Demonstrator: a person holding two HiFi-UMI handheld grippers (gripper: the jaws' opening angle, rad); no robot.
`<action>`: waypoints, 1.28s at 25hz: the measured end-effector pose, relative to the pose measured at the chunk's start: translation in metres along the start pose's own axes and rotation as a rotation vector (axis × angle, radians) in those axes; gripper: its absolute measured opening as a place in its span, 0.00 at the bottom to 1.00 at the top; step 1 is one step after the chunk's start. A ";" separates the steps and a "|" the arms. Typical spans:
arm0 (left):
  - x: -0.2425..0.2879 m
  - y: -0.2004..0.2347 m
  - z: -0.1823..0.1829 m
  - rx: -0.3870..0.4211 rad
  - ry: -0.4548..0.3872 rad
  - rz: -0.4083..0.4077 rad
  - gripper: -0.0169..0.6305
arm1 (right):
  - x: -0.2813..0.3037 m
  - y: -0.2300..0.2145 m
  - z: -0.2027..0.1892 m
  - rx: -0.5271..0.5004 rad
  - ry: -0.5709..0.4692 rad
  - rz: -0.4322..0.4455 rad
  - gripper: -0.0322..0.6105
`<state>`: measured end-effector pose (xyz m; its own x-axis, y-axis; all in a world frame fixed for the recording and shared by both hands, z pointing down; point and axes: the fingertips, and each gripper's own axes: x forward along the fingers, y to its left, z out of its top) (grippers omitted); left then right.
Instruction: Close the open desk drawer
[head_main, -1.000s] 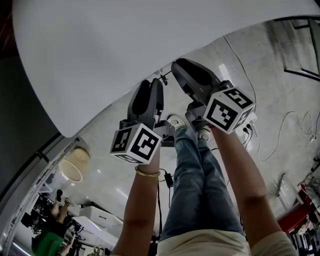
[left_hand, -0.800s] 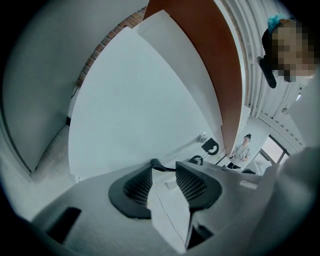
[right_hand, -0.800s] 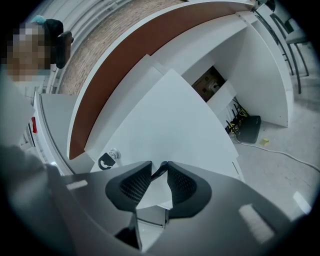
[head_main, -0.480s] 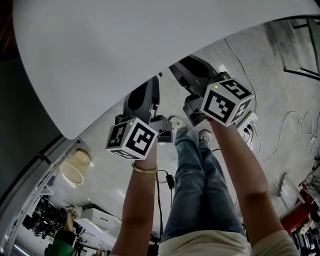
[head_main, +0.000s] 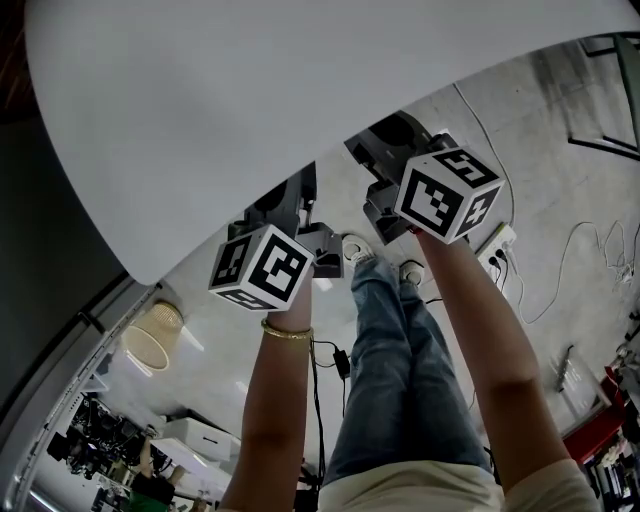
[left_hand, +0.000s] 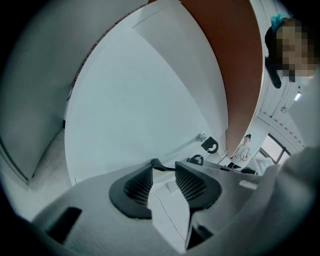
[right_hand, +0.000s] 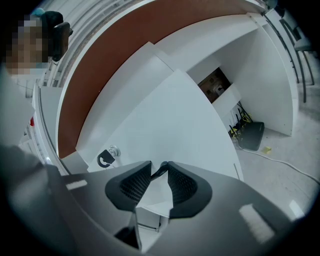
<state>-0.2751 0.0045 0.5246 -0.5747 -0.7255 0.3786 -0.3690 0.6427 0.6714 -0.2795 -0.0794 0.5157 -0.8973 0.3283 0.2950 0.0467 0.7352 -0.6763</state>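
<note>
Jaws of the left gripper (left_hand: 164, 167) and right gripper (right_hand: 160, 167) stand apart, with nothing between the pads. Both sets of tips are close up to the white drawer front (left_hand: 140, 105) directly ahead. A keyed lock (left_hand: 210, 145) lies between the two grippers.

Judgement: push level and evenly with both so the drawer runs in square, and avoid the key.

Actual contact can't be made out. From above, the desktop (head_main: 250, 100) covers the tips, and the remaining gap is unseen.

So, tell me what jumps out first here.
A huge white desk top fills the head view's upper half, above the person's jeans. The left gripper and right gripper both face the white drawer front at close range, a black-headed key hanging from its lock.
</note>
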 end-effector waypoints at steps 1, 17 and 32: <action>0.000 0.001 0.000 -0.001 0.001 0.001 0.25 | 0.001 0.000 -0.001 -0.001 0.001 -0.002 0.22; 0.010 0.010 0.007 -0.017 -0.009 0.018 0.25 | 0.016 -0.003 0.001 -0.029 0.029 -0.007 0.21; 0.015 0.015 0.012 -0.016 -0.025 0.022 0.25 | 0.023 -0.004 0.003 -0.028 0.037 -0.035 0.21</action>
<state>-0.2982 0.0061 0.5328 -0.6005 -0.7049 0.3775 -0.3448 0.6542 0.6731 -0.3018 -0.0765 0.5234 -0.8819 0.3231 0.3434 0.0279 0.7627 -0.6461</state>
